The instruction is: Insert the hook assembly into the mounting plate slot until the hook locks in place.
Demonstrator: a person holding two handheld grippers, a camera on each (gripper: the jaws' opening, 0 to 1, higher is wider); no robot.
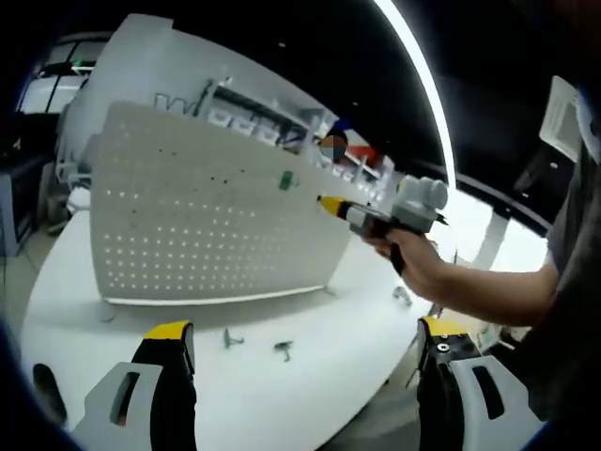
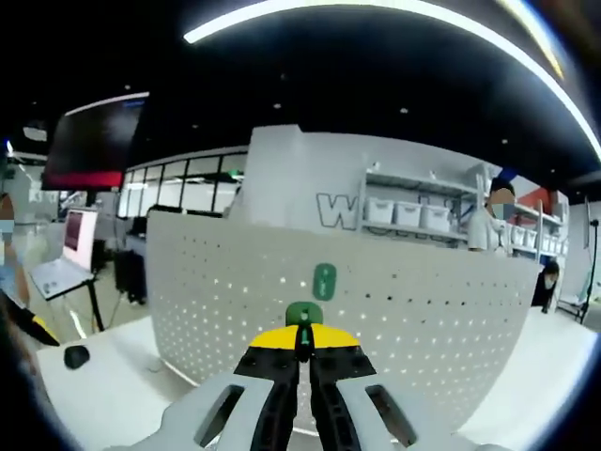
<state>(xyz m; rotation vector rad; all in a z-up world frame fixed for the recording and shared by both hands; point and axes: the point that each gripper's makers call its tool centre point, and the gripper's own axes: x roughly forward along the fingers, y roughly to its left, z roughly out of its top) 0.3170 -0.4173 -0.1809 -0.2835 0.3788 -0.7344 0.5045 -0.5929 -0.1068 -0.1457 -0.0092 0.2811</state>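
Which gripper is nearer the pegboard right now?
Right. The right gripper, shut on a green hook, is close up against the pegboard. The left gripper is open, back over the table in front of it.

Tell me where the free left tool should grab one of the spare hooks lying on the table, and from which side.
Probably from straight above. The nearer hook lies flat on the white table in front of the pegboard, just ahead of the open left tool. Pinch its thin straight stem across its width, not the bent end. Its finer shape is too small to tell. A second hook lies beside it.
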